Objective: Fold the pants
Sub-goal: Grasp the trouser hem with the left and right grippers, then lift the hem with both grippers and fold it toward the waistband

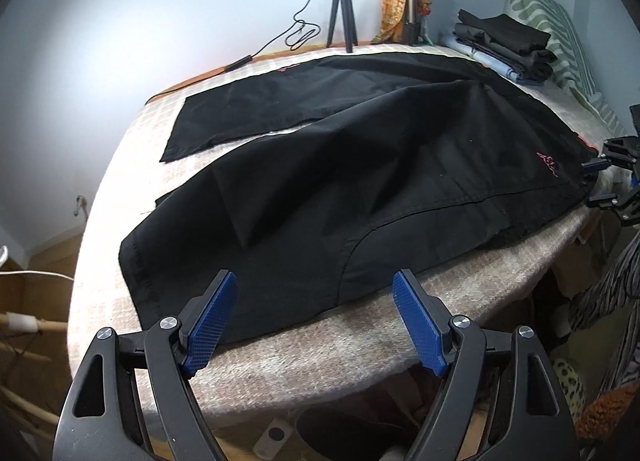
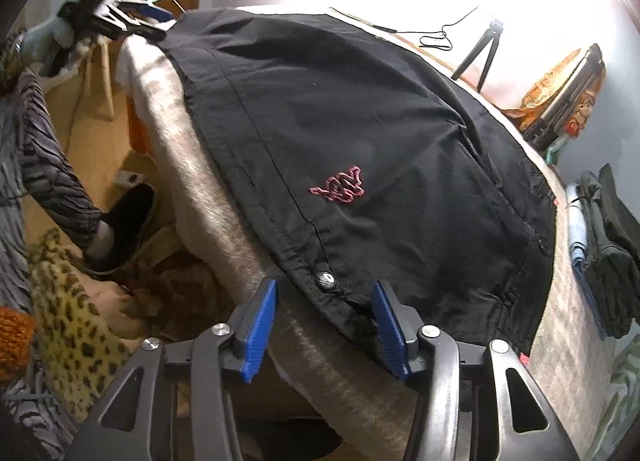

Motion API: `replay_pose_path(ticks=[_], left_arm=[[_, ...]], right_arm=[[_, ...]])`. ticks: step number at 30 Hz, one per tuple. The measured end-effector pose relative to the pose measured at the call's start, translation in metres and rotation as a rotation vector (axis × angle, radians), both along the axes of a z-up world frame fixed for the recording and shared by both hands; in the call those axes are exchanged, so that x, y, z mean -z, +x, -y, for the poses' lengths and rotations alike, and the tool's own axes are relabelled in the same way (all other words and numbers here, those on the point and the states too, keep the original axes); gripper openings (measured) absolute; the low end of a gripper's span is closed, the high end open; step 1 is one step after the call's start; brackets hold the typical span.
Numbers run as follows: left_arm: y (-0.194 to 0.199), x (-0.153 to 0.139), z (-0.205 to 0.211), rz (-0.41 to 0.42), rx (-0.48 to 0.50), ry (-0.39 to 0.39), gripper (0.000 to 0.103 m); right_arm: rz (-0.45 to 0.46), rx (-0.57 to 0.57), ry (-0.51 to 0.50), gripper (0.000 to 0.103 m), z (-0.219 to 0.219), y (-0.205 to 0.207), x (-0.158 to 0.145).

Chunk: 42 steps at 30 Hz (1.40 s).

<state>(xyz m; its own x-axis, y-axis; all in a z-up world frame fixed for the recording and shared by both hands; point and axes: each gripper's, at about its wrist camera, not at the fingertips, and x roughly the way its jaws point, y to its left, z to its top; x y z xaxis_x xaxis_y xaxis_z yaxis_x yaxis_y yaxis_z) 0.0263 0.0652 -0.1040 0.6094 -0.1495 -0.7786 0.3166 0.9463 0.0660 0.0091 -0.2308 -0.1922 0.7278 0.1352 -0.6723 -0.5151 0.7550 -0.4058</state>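
Black pants with a small red logo lie spread flat on a checked blanket, legs apart and pointing left. My left gripper is open over the near leg's hem, jaws on either side of the cloth edge. My right gripper is open at the waistband, around the snap button, beside the red logo. The right gripper also shows at the far right of the left wrist view. The left gripper shows at the top left of the right wrist view.
A stack of folded clothes sits at the back right by a striped pillow. A small tripod and cable stand at the back edge. Leopard-print cloth and a shoe lie on the floor below.
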Motion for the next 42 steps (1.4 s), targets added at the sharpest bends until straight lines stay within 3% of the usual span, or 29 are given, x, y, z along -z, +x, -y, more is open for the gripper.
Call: replay_pose_path(ticks=[2, 4, 6, 9, 13, 17, 19, 20, 22, 23, 24, 26, 30, 35, 42], left_arm=[[-0.001, 0.001, 0.002, 0.001, 0.011, 0.002, 0.080], [-0.001, 0.002, 0.005, 0.000, 0.023, 0.006, 0.080], [-0.003, 0.003, 0.007, 0.000, 0.037, 0.011, 0.080], [-0.006, 0.006, 0.014, 0.006, 0.065, 0.038, 0.080], [-0.006, 0.013, 0.024, 0.000, 0.107, 0.093, 0.080], [0.001, 0.022, 0.028, 0.001, 0.098, 0.175, 0.080], [0.009, 0.027, 0.025, -0.009, 0.065, 0.218, 0.067], [0.012, 0.029, 0.022, -0.019, 0.057, 0.220, 0.055], [0.018, 0.026, 0.013, -0.029, 0.038, 0.167, 0.036], [0.022, 0.026, 0.009, -0.037, 0.021, 0.154, 0.018], [0.026, 0.027, 0.004, -0.043, -0.001, 0.152, 0.011], [0.031, 0.023, -0.004, -0.032, -0.022, 0.120, 0.007], [0.034, -0.001, -0.008, 0.075, -0.035, 0.105, 0.003], [0.055, -0.034, -0.013, 0.173, -0.056, 0.055, 0.003], [0.102, -0.060, -0.015, 0.235, -0.067, 0.069, 0.002]], right_arm=[[0.005, 0.014, 0.001, 0.047, 0.001, 0.003, -0.001], [0.025, 0.040, -0.019, 0.027, 0.002, 0.006, -0.003], [0.042, 0.042, 0.003, 0.014, 0.003, 0.006, -0.010], [0.129, 0.078, 0.018, 0.006, 0.005, 0.007, -0.029], [0.218, 0.136, 0.069, 0.005, 0.014, 0.012, -0.058], [0.242, 0.152, 0.124, 0.005, 0.020, 0.015, -0.075], [0.250, 0.151, 0.122, 0.005, 0.018, 0.015, -0.076], [0.253, 0.149, 0.115, 0.005, 0.016, 0.013, -0.075], [0.256, 0.147, 0.112, 0.005, 0.014, 0.011, -0.074], [0.256, 0.147, 0.116, 0.005, 0.013, 0.009, -0.074], [0.259, 0.149, 0.120, 0.005, 0.013, 0.007, -0.074], [0.265, 0.147, 0.128, 0.005, 0.013, 0.006, -0.075], [0.292, 0.150, 0.129, 0.005, 0.013, 0.005, -0.084], [0.377, 0.161, 0.146, 0.004, 0.017, 0.013, -0.121], [0.453, 0.154, 0.072, 0.004, 0.011, 0.044, -0.167]])
